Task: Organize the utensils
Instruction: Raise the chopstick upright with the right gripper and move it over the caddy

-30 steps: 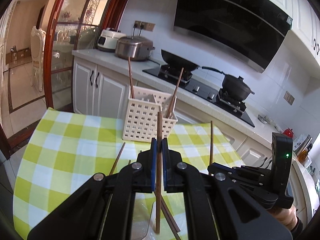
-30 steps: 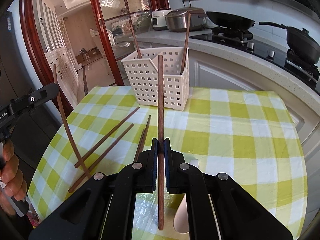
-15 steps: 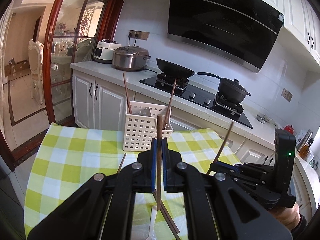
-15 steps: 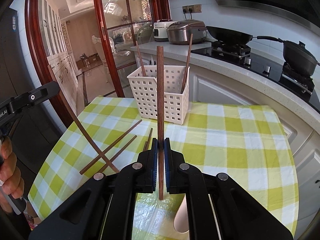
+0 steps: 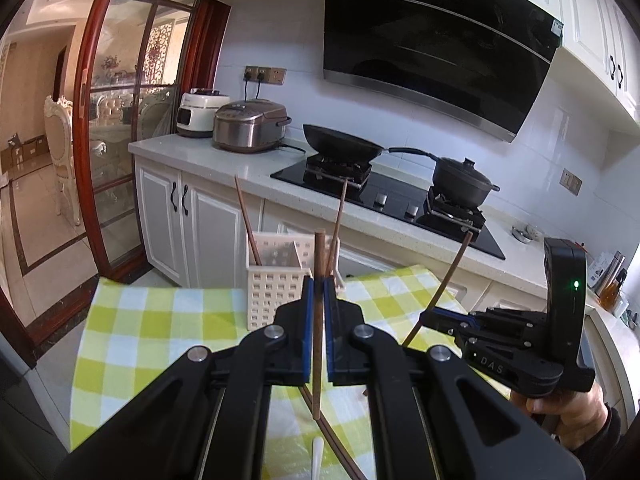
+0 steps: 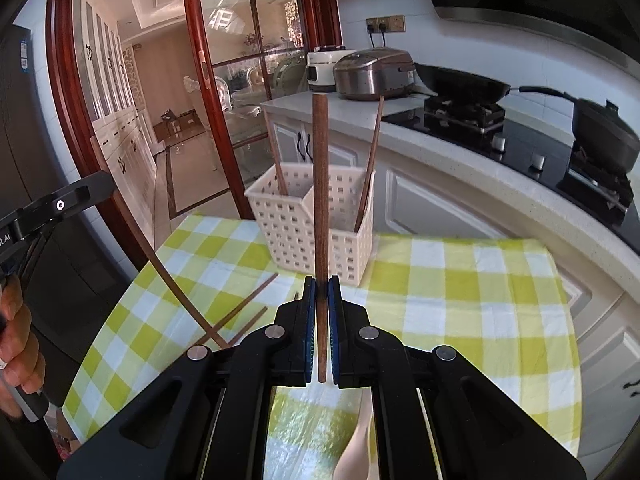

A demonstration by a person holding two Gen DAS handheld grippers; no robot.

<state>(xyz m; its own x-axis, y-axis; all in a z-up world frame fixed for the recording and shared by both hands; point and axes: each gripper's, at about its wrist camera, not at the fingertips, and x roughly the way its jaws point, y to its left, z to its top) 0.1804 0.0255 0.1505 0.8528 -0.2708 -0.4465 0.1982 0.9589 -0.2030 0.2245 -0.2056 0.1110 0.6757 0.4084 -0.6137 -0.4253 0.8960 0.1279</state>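
Wooden chopsticks are held upright, one in each gripper. The left gripper (image 5: 319, 292) is closed on a chopstick (image 5: 318, 320) whose lower end hangs free above the surface. The right gripper (image 6: 321, 292) is likewise clamped on a second chopstick (image 6: 320, 200), its tip rising in front of the basket.

Ahead of both grippers stands a cream perforated utensil basket (image 6: 296, 224) with a central divider. One chopstick (image 6: 370, 160) leans in its right compartment and another (image 6: 276, 164) in the left. This basket is directly in line with each held chopstick.

Below and left of the right gripper, loose chopsticks (image 6: 248, 304) lie flat on the cloth, well short of the basket. A pale spoon (image 6: 356, 448) lies beneath the right gripper, partly hidden by its frame.

Surface: a table under a green-and-white checked cloth (image 6: 460, 292).

Beyond the basket runs a white kitchen counter (image 5: 224, 160) carrying a rice cooker (image 5: 250, 126), with a black frying pan (image 5: 340, 146) and a lidded pot (image 5: 460, 182) on the hob. A dark range hood (image 5: 432, 40) hangs above. To the left is a red-framed glass door (image 6: 224, 80).
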